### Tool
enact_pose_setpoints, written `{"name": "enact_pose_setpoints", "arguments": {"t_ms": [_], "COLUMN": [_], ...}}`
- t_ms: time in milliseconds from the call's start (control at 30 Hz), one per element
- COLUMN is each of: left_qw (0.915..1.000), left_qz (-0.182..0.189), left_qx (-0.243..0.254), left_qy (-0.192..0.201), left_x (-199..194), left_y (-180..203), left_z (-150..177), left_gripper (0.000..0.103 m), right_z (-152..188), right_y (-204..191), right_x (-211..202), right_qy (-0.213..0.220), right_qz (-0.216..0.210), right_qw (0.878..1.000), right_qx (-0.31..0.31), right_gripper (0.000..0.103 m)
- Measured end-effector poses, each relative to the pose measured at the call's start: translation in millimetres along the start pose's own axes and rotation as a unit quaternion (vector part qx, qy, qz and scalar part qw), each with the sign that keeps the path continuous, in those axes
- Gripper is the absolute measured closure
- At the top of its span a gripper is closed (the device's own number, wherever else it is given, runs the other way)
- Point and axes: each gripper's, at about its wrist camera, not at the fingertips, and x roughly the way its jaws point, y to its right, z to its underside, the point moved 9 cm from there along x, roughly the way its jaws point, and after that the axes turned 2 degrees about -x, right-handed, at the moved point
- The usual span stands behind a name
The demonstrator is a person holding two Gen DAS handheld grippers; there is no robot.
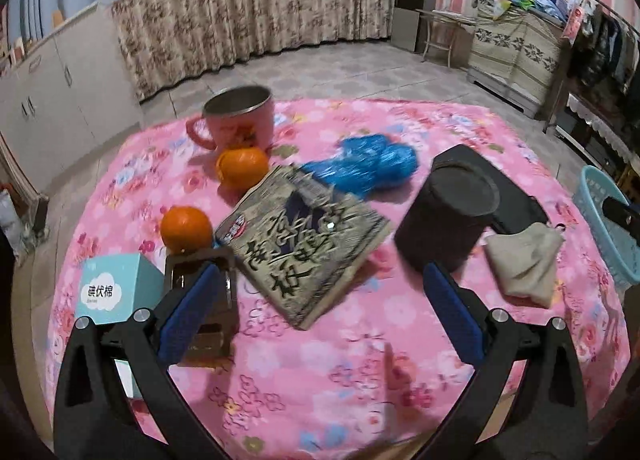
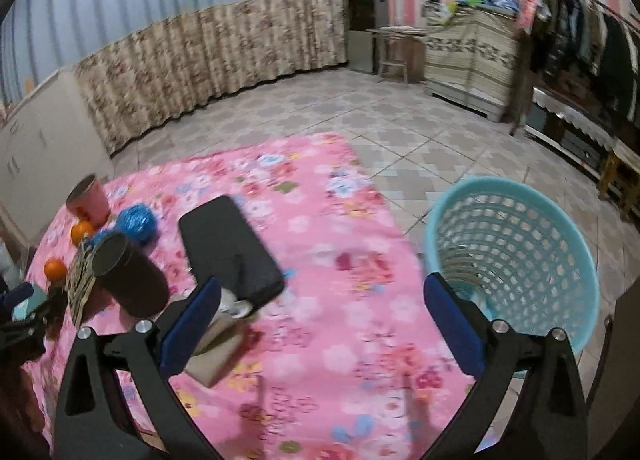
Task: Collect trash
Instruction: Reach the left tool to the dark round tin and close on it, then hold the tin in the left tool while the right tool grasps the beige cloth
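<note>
Here, two oranges (image 1: pixel 186 228) (one perhaps peeled), one basket (image 2: pixel 516 260); both jaws spread, empty.

The left gripper's blue-padded finger (image 1: pixel 188 312) hides part of a small metal-framed object (image 1: pixel 202 292), while the perforated turquoise plastic basket (image 1: pixel 604 227) is cut off at the edge.

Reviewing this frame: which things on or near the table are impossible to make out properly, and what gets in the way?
- Metal object, left wrist view: left gripper's blue finger covers it; identity unclear.
- Teal box: arm cuts off its lower part.
- Basket, right wrist view: its floor is hidden by the right gripper; contents unknown.
- Beige crumpled item: blurred, partly behind a finger.
- Book cover: motion blur, text unreadable.
</note>
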Motion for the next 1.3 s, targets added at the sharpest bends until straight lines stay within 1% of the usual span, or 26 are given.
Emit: {"name": "enact_pose_setpoints", "arguments": {"t_ms": [133,300,433,567,667,733,800,900,933,967,1000,1033,1100,1300], "left_qw": [0.9997,0.9994,0.9985,0.9966,0.9962,0.9963,0.9967,0.9963,0.9960,0.9957,0.9953,0.9950,0.9952,0.9967], "left_qz": [-0.011,0.022,0.043,0.067,0.070,0.065,0.055,0.060,0.064,0.069,0.075,0.079,0.081,0.060], "left_qx": [0.020,0.025,0.033,0.047,0.053,0.055,0.059,0.061,0.061,0.062,0.062,0.062,0.055,0.054], "left_qy": [0.006,0.004,0.003,0.002,0.000,0.001,0.005,0.005,0.005,0.003,-0.001,-0.005,0.002,0.005], "left_x": [10,13,14,16,21,25,31,39,43,45,47,48,45,17], "left_y": [-1,17,42,76,94,101,104,108,109,110,111,110,106,80], "left_z": [-6,-12,-14,-17,-19,-20,-23,-26,-26,-25,-25,-24,-27,-31], "left_gripper": [0.005,0.005,0.005,0.005,0.005,0.005,0.005,0.006,0.012,0.025,0.035,0.039,0.039,0.039], "right_z": [4,10,14,15,15,15,16,19,19,19,19,18,17,12], "right_y": [-18,-26,-21,-6,4,10,14,20,20,21,20,19,15,-14], "right_x": [10,20,24,25,24,24,25,26,27,28,28,28,29,25], "right_qy": [-0.014,-0.027,-0.038,-0.041,-0.041,-0.043,-0.045,-0.049,-0.050,-0.051,-0.051,-0.051,-0.050,-0.043], "right_qz": [0.004,0.023,0.024,0.046,0.043,0.044,0.044,0.046,0.045,0.044,0.043,0.040,0.035,0.010], "right_qw": [0.999,0.997,0.997,0.996,0.997,0.997,0.997,0.997,0.997,0.997,0.997,0.997,0.997,0.998], "right_qx": [-0.029,-0.063,-0.064,-0.066,-0.052,-0.047,-0.047,-0.048,-0.047,-0.045,-0.043,-0.042,-0.041,-0.054], "right_gripper": [0.004,0.004,0.004,0.004,0.004,0.004,0.004,0.004,0.004,0.004,0.004,0.004,0.004,0.004]}}
